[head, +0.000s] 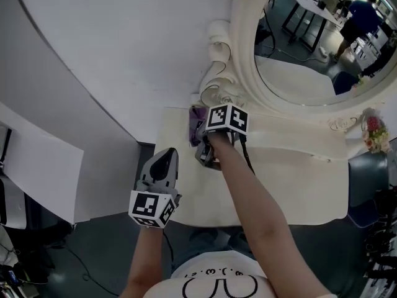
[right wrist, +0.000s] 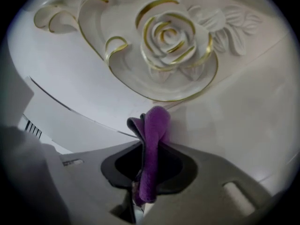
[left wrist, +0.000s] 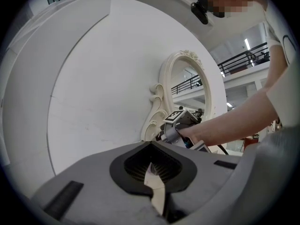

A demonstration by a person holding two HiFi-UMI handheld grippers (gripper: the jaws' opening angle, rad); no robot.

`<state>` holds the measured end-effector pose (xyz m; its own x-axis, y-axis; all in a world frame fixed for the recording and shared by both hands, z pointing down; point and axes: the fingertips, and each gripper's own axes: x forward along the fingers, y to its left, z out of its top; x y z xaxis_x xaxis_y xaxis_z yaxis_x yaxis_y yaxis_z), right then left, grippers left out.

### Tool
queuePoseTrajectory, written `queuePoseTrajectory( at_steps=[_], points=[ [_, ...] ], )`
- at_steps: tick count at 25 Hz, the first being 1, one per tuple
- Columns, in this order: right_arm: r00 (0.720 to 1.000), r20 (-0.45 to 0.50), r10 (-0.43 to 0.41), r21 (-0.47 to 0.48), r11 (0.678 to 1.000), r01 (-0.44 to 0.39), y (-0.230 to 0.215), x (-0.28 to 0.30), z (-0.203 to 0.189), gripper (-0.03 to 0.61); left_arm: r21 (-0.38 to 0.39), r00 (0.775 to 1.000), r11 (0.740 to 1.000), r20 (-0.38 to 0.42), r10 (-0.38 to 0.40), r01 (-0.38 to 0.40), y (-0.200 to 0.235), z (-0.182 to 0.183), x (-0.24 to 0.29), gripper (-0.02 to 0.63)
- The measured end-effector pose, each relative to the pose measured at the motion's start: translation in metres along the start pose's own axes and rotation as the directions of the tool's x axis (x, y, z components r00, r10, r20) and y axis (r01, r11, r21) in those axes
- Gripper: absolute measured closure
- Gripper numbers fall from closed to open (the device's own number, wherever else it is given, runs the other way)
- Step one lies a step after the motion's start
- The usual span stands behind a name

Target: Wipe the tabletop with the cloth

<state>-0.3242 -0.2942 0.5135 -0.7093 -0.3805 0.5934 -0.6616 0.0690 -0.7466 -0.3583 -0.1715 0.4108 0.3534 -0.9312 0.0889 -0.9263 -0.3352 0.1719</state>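
Head view: right gripper point(head: 200, 133) is reached out to the back left corner of the cream tabletop point(head: 298, 185), right at the foot of the carved mirror frame point(head: 218, 54), with a purple cloth point(head: 197, 114) bunched at its tip, on or just above the surface there. Left gripper point(head: 165, 158) hangs off the table's front left edge, well apart from the cloth and touching nothing. Rest of the tabletop runs off to the right, bare apart from a small flower posy point(head: 374, 132) at the far right end. Left gripper view: left gripper point(left wrist: 151, 149) has its jaws together with nothing gripped, just a thin pale sliver showing in the seam; beyond it the right gripper point(left wrist: 180, 122) sits by the mirror frame point(left wrist: 161, 93) and the white wall point(left wrist: 93, 78). Right gripper view: right gripper point(right wrist: 151, 146) is clamped tight on a fold of the cloth point(right wrist: 157, 121), which sticks up past the jaw tips toward the rose carving point(right wrist: 168, 32), tabletop point(right wrist: 243, 111) close beneath. Progress, as a guess: cloth is in hand and at one corner, so wiping looks at or near its start or at the end of one pass. No wet trail or dirt shows, so I can't tell how much is covered. The long stretch to the right probably still needs doing.
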Motion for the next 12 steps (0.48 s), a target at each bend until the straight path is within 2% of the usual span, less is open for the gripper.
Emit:
queuePoseTrajectory(
  at_steps=[2, 5, 9, 12],
  points=[
    [0.999, -0.007, 0.033, -0.007, 0.999, -0.033, 0.009, 0.007, -0.003, 0.512, -0.002, 1.0, 1.0, -0.006, 0.011, -0.011, 0.004, -0.002, 0.0, 0.615],
    [0.991, -0.001, 0.137, 0.027, 0.99, -0.136, 0.022, 0.006, -0.005, 0.512, -0.001, 1.0, 1.0, -0.008, 0.016, -0.016, 0.005, -0.002, 0.002, 0.615],
    [0.963, 0.007, 0.268, 0.034, 0.963, -0.268, 0.03, -0.016, -0.007, 0.512, -0.006, 1.0, 1.0, -0.003, 0.024, -0.024, -0.001, -0.002, 0.008, 0.615],
    [0.943, 0.013, 0.332, 0.014, 0.943, -0.332, 0.029, -0.042, -0.007, 0.512, -0.011, 1.0, 1.0, -0.003, 0.023, -0.023, -0.013, -0.002, 0.013, 0.615]
  ],
)
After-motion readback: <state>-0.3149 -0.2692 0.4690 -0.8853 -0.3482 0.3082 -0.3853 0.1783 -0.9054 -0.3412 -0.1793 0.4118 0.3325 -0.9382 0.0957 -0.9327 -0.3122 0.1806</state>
